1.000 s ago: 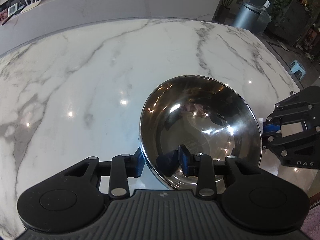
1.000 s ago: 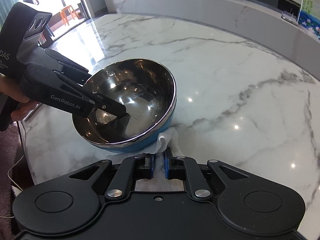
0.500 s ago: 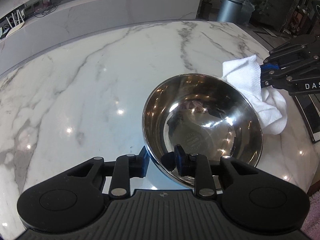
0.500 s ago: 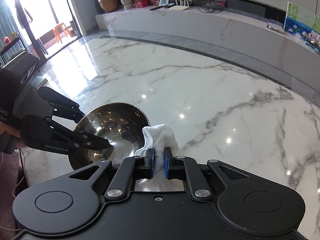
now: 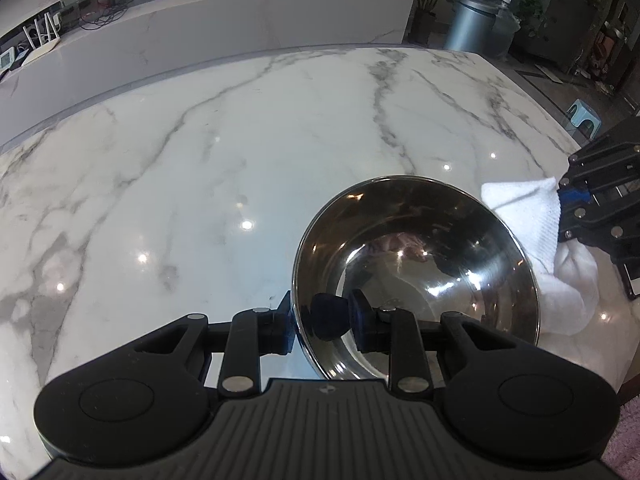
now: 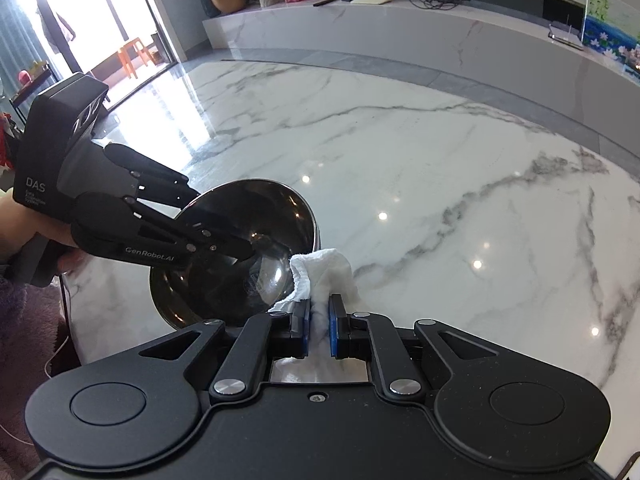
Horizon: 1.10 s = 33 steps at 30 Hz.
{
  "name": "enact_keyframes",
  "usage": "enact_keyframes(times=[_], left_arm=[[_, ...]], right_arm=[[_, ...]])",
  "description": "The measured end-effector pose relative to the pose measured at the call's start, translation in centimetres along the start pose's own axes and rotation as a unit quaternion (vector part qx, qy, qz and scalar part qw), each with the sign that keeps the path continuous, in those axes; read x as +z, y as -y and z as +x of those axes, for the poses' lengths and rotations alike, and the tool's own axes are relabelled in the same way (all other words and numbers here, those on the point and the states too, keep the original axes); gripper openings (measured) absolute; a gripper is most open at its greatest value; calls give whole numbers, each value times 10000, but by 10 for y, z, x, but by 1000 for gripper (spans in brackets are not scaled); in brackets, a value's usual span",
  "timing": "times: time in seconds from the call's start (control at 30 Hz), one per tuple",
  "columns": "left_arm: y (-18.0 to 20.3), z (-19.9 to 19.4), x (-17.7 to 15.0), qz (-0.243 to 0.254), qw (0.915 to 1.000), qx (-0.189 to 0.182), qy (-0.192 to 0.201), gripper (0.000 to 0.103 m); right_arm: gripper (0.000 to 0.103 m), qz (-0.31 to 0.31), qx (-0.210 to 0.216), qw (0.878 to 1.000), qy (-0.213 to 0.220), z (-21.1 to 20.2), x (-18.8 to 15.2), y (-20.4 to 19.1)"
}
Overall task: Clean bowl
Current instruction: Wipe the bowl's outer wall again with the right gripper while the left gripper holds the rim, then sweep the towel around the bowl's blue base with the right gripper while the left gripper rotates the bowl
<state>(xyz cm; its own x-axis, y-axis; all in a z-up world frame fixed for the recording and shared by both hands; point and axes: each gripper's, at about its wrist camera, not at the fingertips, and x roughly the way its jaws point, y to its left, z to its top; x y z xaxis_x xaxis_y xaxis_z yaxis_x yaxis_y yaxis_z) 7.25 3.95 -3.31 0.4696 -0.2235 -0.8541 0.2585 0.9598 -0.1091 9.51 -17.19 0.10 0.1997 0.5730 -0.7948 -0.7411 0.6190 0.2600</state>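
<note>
A shiny steel bowl (image 5: 416,264) is held above the marble table (image 5: 240,152). My left gripper (image 5: 320,320) is shut on the bowl's near rim, one finger inside and one outside. In the right wrist view the bowl (image 6: 256,248) tilts toward me, with the left gripper (image 6: 244,250) clamped on its left rim. My right gripper (image 6: 319,322) is shut on a white cloth (image 6: 324,268), held just right of the bowl's rim. The cloth (image 5: 536,232) also shows in the left wrist view, hanging from the right gripper (image 5: 566,200) beside the bowl.
The marble table (image 6: 440,184) spreads far and right. A long marble counter (image 6: 400,36) with small items stands behind it. A grey bin (image 5: 472,24) and plants stand on the floor at far right. A blue stool (image 5: 584,116) stands off the table's right edge.
The right gripper lifted the white cloth from under the bowl and brought it up beside the bowl's right rim. The left gripper raised and tilted the bowl, keeping its hold.
</note>
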Motion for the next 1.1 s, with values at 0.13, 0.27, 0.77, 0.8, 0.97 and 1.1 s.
enact_keyframes(times=[0.13,0.27,0.77,0.8,0.97,1.1], left_arm=[[0,1,1,-5,10000,0,9,25],[0,1,0,-11,10000,2,13,25],[1,1,0,-29,10000,5,12,25],[2,1,0,-13,10000,1,9,25],[1,1,0,0,10000,-30,22,25],[2,1,0,43,10000,3,16,24]], right_arm=[[9,8,57,9999,-127,6,-9,-4],[9,40,93,9997,-206,15,-16,-8],[9,-3,278,9987,-438,32,-26,-21],[9,-37,251,9987,-448,31,-25,-21],[9,-30,63,9993,-365,23,-13,-8],[9,-23,-112,9997,-212,13,0,4]])
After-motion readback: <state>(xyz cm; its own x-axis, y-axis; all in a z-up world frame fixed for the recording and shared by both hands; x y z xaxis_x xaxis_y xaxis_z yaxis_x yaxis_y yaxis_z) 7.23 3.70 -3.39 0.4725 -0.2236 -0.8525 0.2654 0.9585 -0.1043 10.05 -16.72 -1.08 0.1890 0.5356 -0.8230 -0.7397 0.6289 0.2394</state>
